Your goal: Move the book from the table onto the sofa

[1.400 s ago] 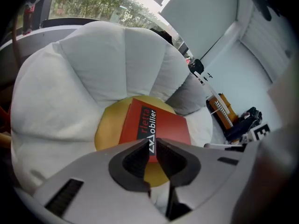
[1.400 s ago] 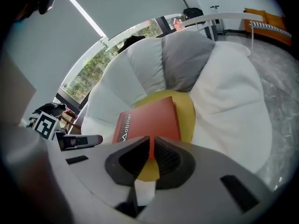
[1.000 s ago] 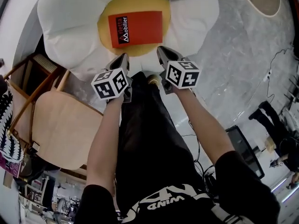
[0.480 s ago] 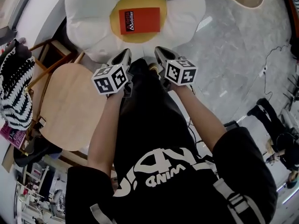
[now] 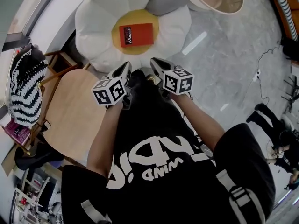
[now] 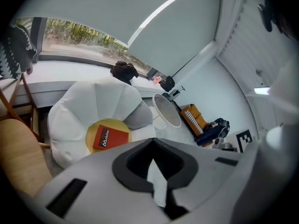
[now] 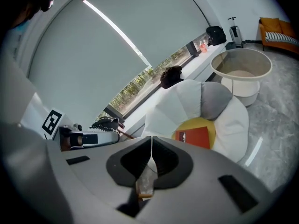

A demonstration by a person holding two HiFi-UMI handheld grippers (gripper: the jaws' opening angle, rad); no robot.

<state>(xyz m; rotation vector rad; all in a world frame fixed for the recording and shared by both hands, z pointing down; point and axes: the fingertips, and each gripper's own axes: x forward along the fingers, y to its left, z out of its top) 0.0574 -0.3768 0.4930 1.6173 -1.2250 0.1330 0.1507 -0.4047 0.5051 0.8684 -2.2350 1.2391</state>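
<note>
While lying flat on yellow middle of sofa (image 5: 96,24) at far side, one red book (image 5: 136,34) with white cover lettering; nearer, left gripper (image 5: 125,66) and right gripper (image 5: 153,61), two in all, jaws pressed together, empty.

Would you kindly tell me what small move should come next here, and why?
Probably just draw both grippers back and stop: the red book lies flat on the yellow centre of the sofa, and the left gripper and right gripper are shut, empty and clear of it.
</note>
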